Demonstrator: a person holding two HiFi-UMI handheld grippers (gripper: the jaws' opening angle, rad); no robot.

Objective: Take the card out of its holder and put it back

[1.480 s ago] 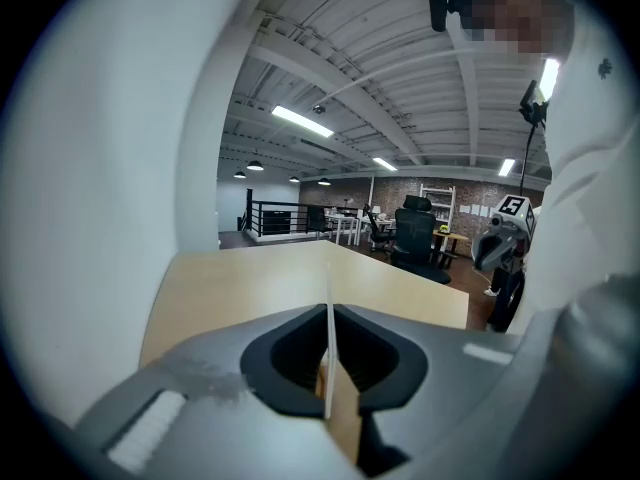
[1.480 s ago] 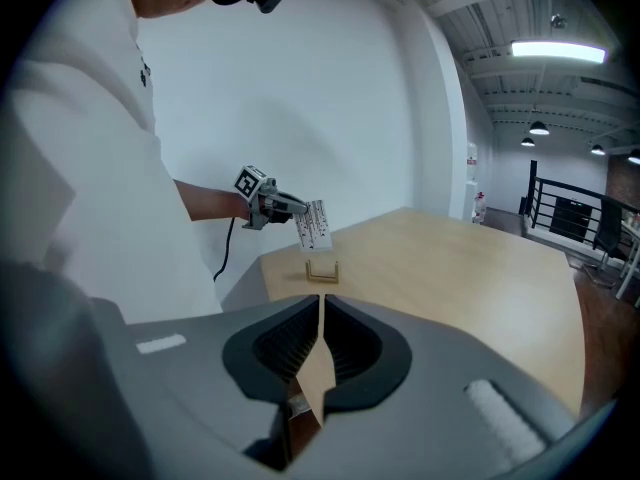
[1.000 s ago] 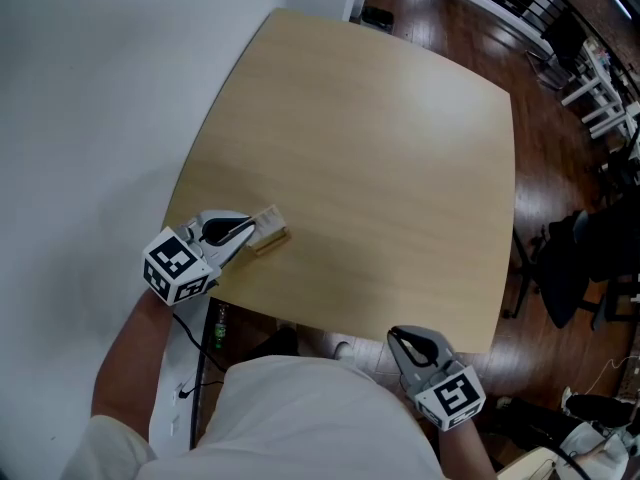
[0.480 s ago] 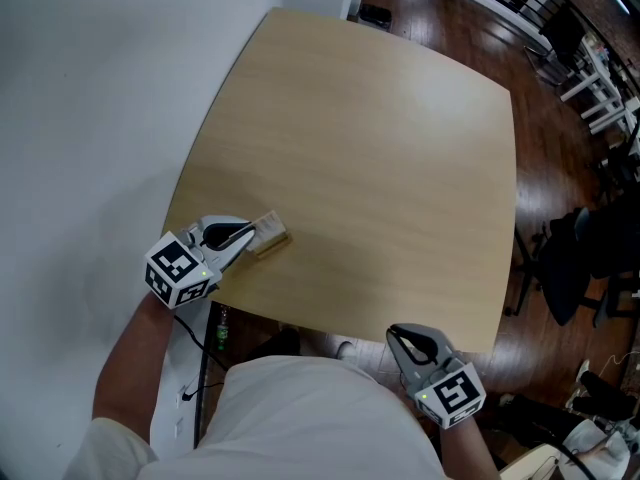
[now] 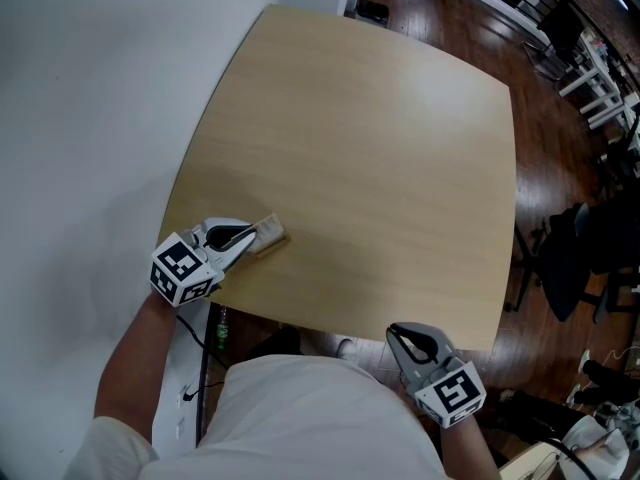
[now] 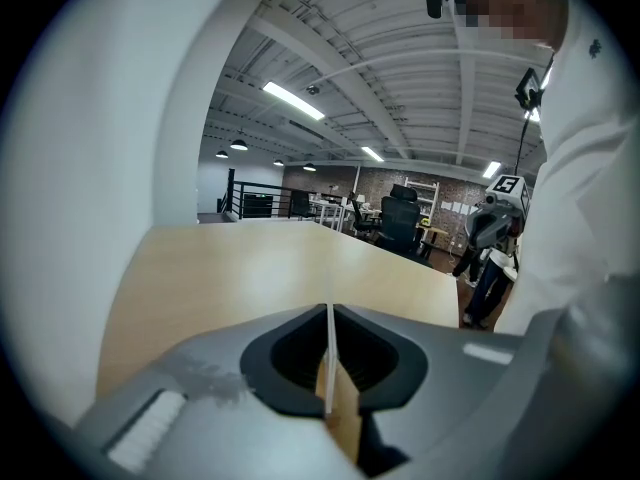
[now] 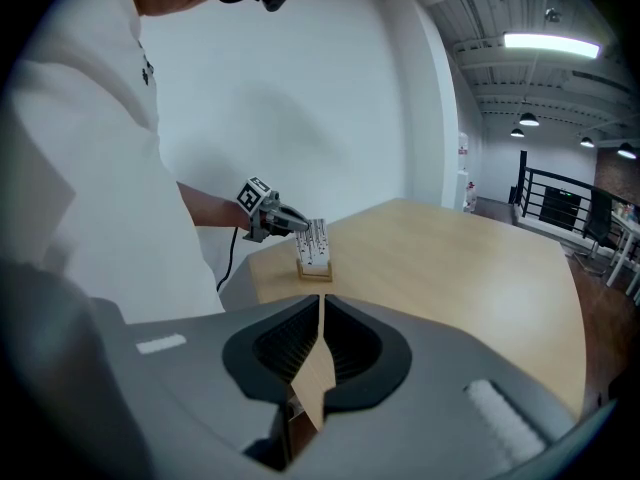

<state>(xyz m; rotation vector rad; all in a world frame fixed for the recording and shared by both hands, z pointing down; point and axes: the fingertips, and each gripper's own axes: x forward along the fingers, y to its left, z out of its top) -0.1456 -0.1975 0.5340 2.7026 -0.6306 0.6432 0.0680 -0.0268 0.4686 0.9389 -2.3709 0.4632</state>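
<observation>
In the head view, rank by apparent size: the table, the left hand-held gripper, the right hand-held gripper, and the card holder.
1. Table.
2-3. Left hand-held gripper and right hand-held gripper: they look alike, so unranked.
4. Card holder, smallest.

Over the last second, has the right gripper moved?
No. The right gripper keeps the same spot just off the table's near edge, by its near right corner.
</observation>
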